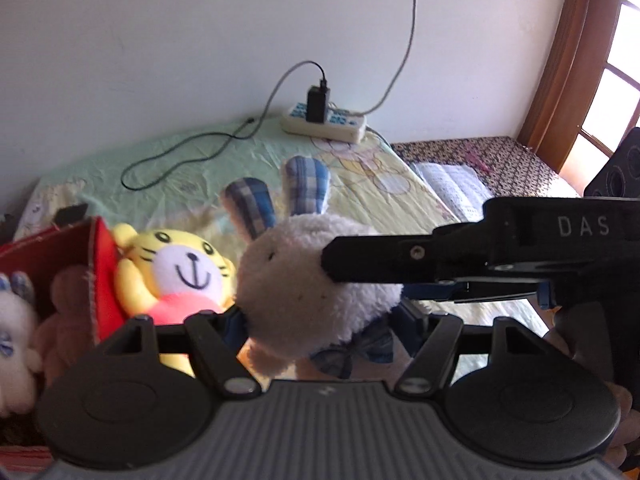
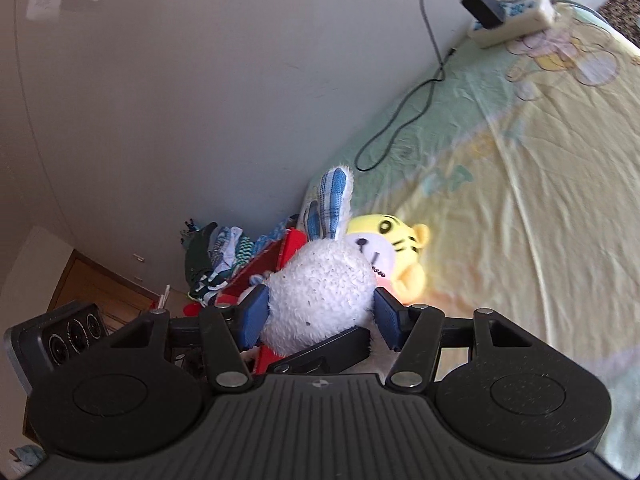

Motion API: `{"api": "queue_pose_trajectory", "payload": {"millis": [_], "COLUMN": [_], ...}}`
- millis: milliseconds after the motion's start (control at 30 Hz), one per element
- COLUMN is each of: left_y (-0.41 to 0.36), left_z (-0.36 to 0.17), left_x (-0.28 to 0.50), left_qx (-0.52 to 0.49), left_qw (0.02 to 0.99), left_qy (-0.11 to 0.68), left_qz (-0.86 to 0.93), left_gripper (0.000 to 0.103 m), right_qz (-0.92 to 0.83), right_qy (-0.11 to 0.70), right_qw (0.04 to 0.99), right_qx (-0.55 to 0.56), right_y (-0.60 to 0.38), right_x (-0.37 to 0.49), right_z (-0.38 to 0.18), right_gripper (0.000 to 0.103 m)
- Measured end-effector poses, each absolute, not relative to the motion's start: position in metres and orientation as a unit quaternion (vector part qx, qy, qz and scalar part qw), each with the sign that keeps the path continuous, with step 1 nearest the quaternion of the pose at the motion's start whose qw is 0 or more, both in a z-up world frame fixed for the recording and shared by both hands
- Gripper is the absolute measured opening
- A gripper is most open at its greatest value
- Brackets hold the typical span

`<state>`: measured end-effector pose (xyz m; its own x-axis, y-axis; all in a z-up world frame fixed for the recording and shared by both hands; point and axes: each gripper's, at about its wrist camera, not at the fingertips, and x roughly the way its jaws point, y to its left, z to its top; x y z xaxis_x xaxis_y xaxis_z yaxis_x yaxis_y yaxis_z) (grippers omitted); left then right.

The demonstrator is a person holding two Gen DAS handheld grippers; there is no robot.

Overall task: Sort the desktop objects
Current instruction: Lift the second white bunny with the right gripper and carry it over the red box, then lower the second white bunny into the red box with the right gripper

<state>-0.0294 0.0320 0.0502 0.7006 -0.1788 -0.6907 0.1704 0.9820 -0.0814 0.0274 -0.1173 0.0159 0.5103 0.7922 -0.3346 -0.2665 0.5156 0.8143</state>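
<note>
A white plush rabbit (image 1: 304,280) with blue plaid ears is held above the bed. My right gripper (image 2: 320,316) is shut on the rabbit's head (image 2: 320,292), a blue pad on each side. In the left wrist view the right gripper's finger (image 1: 380,258) presses into the rabbit's head from the right. My left gripper (image 1: 320,320) holds the rabbit's lower body between its fingers. A yellow tiger plush (image 1: 176,268) lies beside a red box (image 1: 100,280), which holds a white plush (image 1: 12,320) and a brown plush (image 1: 64,320). The tiger also shows in the right wrist view (image 2: 396,248).
A pale green and yellow cartoon sheet (image 1: 180,168) covers the bed. A white power strip (image 1: 324,124) with a black charger and a cable sits by the wall. A folded white cloth (image 1: 452,188) lies on a patterned cover at the right. Clothes (image 2: 216,256) are piled behind the box.
</note>
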Motion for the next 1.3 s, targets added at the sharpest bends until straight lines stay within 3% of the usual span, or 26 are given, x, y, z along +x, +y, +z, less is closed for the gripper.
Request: {"api": "queue_pose_trajectory", "payload": {"millis": [367, 667, 1300], "left_y": [0.155, 0.243, 0.274], "left_z": [0.077, 0.046, 0.013], "left_x": [-0.061, -0.063, -0.109], "left_qx": [0.019, 0.044, 0.098], "left_qw": [0.945, 0.935, 0.926], "left_qy": [0.328, 0.35, 0.365], "left_qz": [-0.004, 0.039, -0.015], "left_gripper": [0.071, 0.074, 0.084], "right_qz": [0.412, 0.417, 0.395], "right_qy": [0.315, 0.305, 0.336], "right_qw": [0.789, 0.804, 0.811], "right_qx": [0.328, 0.296, 0.271], "right_y": [0.019, 0.116, 0.145], "right_x": [0.037, 0.032, 0.001], "right_z": [0.03, -0.002, -0.011], "right_gripper": [0.06, 0.06, 0.065]}}
